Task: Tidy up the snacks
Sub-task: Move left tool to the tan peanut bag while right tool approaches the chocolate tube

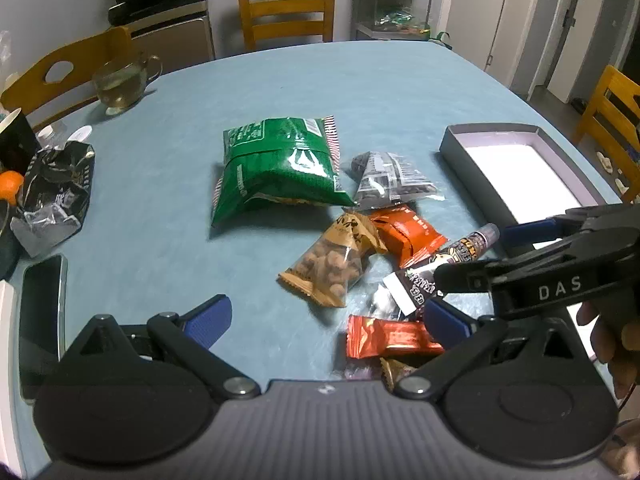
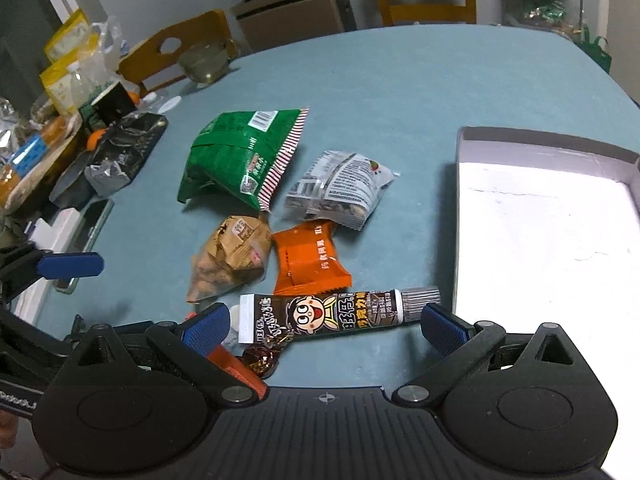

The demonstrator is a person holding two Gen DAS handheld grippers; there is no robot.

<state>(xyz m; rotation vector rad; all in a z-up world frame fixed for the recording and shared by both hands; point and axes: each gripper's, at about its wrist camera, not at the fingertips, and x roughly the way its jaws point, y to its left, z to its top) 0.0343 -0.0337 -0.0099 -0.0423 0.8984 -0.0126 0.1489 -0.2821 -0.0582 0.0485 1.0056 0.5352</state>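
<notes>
A green bag [image 1: 276, 170] lies mid-table [image 1: 280, 92]. Right of it sits an open box [image 1: 516, 172]; nearer than it, small snack packets [image 1: 332, 268]; far left, a phone [image 1: 40, 316].

On the tabletop [image 2: 400, 80] before me the snacks lie in a cluster: the big bag [image 2: 244, 156] farthest back, a nut packet [image 2: 340, 192] to its right, the tube [image 2: 340, 314] nearest me. The open box [image 2: 540, 136] sits to their right, a phone [image 1: 42, 320] far left.
</notes>
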